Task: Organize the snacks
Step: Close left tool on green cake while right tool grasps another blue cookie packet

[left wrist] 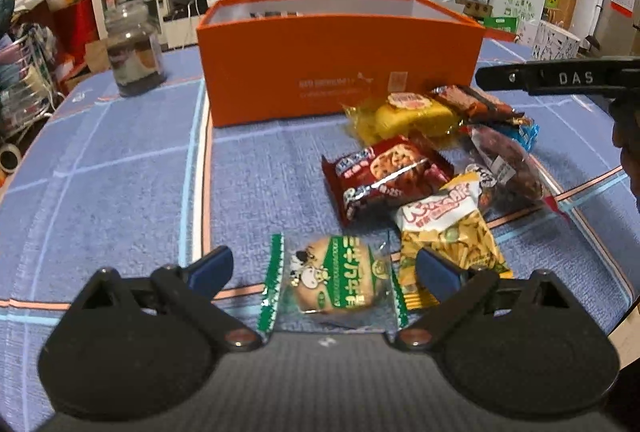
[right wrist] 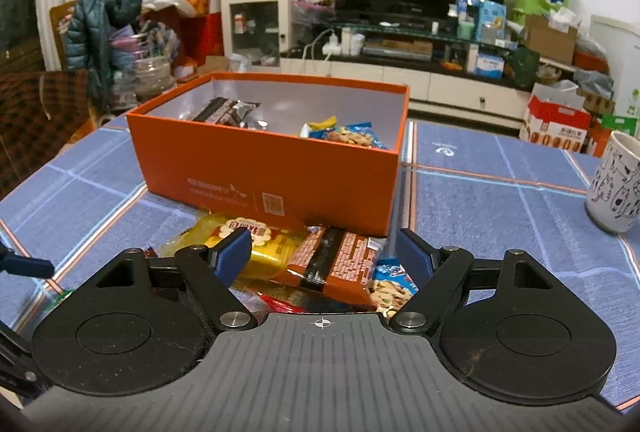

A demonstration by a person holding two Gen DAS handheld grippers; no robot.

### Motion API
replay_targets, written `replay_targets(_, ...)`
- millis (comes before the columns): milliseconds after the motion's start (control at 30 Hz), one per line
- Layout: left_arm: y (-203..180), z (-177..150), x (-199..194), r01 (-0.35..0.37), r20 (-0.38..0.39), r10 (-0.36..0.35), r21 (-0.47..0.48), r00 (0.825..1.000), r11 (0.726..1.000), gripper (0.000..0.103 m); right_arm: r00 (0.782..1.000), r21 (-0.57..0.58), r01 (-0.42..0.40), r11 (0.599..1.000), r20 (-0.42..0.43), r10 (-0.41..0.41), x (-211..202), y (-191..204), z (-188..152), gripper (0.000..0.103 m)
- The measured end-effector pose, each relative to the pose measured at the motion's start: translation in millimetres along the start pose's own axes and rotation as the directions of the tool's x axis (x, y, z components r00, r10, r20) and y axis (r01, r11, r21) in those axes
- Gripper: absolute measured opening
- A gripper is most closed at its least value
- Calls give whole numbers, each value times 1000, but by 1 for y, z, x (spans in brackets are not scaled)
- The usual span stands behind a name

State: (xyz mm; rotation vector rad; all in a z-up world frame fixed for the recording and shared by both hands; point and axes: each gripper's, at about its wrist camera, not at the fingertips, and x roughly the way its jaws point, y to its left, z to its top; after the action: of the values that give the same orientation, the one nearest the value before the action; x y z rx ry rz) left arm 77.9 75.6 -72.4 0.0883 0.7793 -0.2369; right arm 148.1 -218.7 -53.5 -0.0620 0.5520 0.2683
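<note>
An open orange box (left wrist: 340, 71) stands on the blue cloth, with several packets inside (right wrist: 344, 135). In front of it lies a pile of snacks: a yellow packet (left wrist: 408, 111), a red chocolate-chip cookie packet (left wrist: 384, 171), a yellow-white crisp-stick packet (left wrist: 444, 228) and a clear bag of dark red pieces (left wrist: 508, 167). My left gripper (left wrist: 324, 268) is open, low over a green cookie packet (left wrist: 332, 280) that lies between its fingers untouched. My right gripper (right wrist: 324, 254) is open above a brown wafer packet (right wrist: 332, 264), with the pads clear of it.
A glass jar (left wrist: 134, 51) stands at the far left of the table and a white patterned mug (right wrist: 616, 183) at the right edge. One finger of the right gripper (left wrist: 500, 75) reaches in from the right, over the pile. A cluttered living room lies beyond.
</note>
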Motion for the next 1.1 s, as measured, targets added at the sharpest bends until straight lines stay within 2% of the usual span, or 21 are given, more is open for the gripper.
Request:
replay_targets(233, 12, -3, 9, -104, -66, 102, -17, 993, 994, 96, 996, -4, 94, 996, -11, -94, 3, -12, -1, 71)
replay_targets(367, 15, -2, 3, -97, -51, 95, -30, 994, 995, 96, 990, 29, 135, 990, 35, -136, -9, -29, 6, 73)
replay_targets(400, 15, -1, 1, -92, -47, 91, -31, 995, 995, 96, 985, 53, 164, 985, 55, -166, -14, -38, 8, 76)
replay_targets(467, 13, -1, 1, -85, -45, 84, -22, 995, 996, 96, 977, 113, 199, 973, 53, -206, -20, -55, 9, 77)
replay_targets(533, 11, -2, 4, -94, -55, 93, -11, 994, 996, 96, 984, 167, 172, 971, 16, -177, -19, -71, 6, 76)
replay_targets(567, 11, -2, 5, -97, -64, 96, -10, 993, 995, 96, 987, 164, 159, 974, -8, -160, -16, -75, 4, 73)
replay_targets(633, 12, -2, 6, -94, -70, 92, -16, 993, 995, 96, 988, 96, 147, 984, -65, -141, -8, -75, -2, 70)
replay_targets(700, 12, -2, 5, -86, -65, 84, -23, 994, 996, 96, 990, 38, 111, 993, -97, -107, -1, -74, -7, 62)
replay_targets(800, 12, -1, 5, -80, -60, 79, -25, 995, 996, 96, 991, 11, 50, 999, -125, -49, 4, -71, -10, 62)
replay_targets(1100, 23, -2, 1, -59, -57, 56, -62, 997, 996, 96, 986, -40, -40, 998, -164, 33, 12, -59, -13, 62)
